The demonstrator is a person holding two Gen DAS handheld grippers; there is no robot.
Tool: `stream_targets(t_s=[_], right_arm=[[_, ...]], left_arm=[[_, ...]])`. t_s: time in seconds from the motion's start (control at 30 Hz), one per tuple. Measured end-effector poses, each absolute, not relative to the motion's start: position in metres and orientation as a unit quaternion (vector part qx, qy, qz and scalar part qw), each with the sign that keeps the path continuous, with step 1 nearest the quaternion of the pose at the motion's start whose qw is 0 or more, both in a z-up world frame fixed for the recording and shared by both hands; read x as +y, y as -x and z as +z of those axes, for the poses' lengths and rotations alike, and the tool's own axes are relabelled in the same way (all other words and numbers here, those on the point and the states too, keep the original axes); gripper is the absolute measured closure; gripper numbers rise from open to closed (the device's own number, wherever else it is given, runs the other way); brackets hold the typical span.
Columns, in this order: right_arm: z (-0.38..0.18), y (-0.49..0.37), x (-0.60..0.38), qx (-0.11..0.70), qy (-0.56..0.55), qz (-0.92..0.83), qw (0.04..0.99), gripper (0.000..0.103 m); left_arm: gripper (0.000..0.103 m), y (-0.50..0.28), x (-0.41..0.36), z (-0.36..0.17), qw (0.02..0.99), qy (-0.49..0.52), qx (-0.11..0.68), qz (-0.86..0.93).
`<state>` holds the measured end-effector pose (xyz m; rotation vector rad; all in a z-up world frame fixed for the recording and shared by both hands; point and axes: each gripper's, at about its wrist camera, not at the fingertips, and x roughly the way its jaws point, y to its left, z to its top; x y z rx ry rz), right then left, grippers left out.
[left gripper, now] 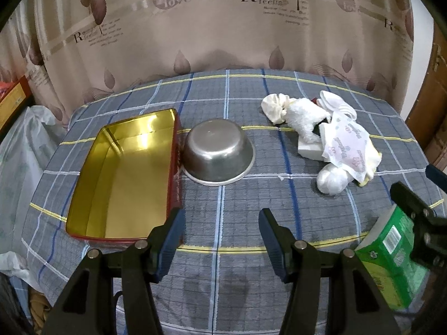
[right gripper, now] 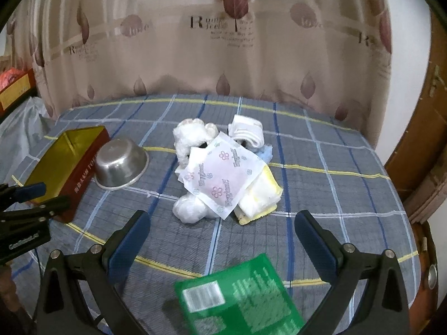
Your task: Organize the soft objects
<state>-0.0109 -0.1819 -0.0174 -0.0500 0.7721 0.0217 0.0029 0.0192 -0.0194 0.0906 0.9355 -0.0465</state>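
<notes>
A pile of soft things lies on the checked cloth: a white plush toy [right gripper: 192, 136], a flowered tissue pack [right gripper: 223, 176], rolled white socks [right gripper: 247, 131], a white ball [right gripper: 188, 209] and a yellow-edged pad [right gripper: 261, 195]. The pile shows at the right in the left wrist view [left gripper: 329, 139]. A green tissue pack [right gripper: 237, 298] lies blurred below my open right gripper [right gripper: 222, 240], between its fingers, not clamped. My left gripper [left gripper: 222, 240] is open and empty, near the gold-lined red tin [left gripper: 125, 178].
An upturned steel bowl [left gripper: 218, 153] stands right of the tin. The round table [left gripper: 237, 279] ends at a leaf-print curtain [left gripper: 209, 28] behind. White plastic bags [left gripper: 19, 145] lie off the left edge. A wooden door [right gripper: 419, 139] stands at the right.
</notes>
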Motion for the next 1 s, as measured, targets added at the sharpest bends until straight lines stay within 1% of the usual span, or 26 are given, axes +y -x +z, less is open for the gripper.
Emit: stream_targets(t_s=[0.2,0.37,0.73,0.77,0.9,0.97,1.0], right_arm=[[-0.023,-0.030,-0.191,0.417,0.028,0.031,0.908,0.001],[-0.031,-0.064,-0.203,0.453,-0.006,0.033,0.891,0.001],[-0.060,-0.123,-0.195,0.516,-0.040,0.019,0.855,0.003],[-0.062,-0.126,-0.193,0.519,-0.043,0.019,0.854,0.006],[-0.073,-0.133,-0.188,0.525,-0.028,0.013,0.851,0.011],[-0.074,-0.133,-0.185,0.520,-0.015,0.014,0.854,0.019],[-0.073,-0.132,-0.185,0.515,-0.009,0.015,0.857,0.021]], left_arm=[[0.046,-0.008,0.025,-0.024,0.889,-0.042,0.455,-0.011],[0.046,-0.012,0.029,-0.028,0.888,-0.045,0.458,-0.003],[0.046,-0.026,0.036,-0.036,0.882,-0.053,0.469,0.007],[0.046,-0.026,0.036,-0.036,0.881,-0.053,0.469,0.008],[0.046,-0.033,0.039,-0.041,0.878,-0.055,0.476,0.007],[0.046,-0.035,0.039,-0.042,0.876,-0.058,0.478,0.008],[0.046,-0.036,0.040,-0.043,0.875,-0.059,0.480,0.009]])
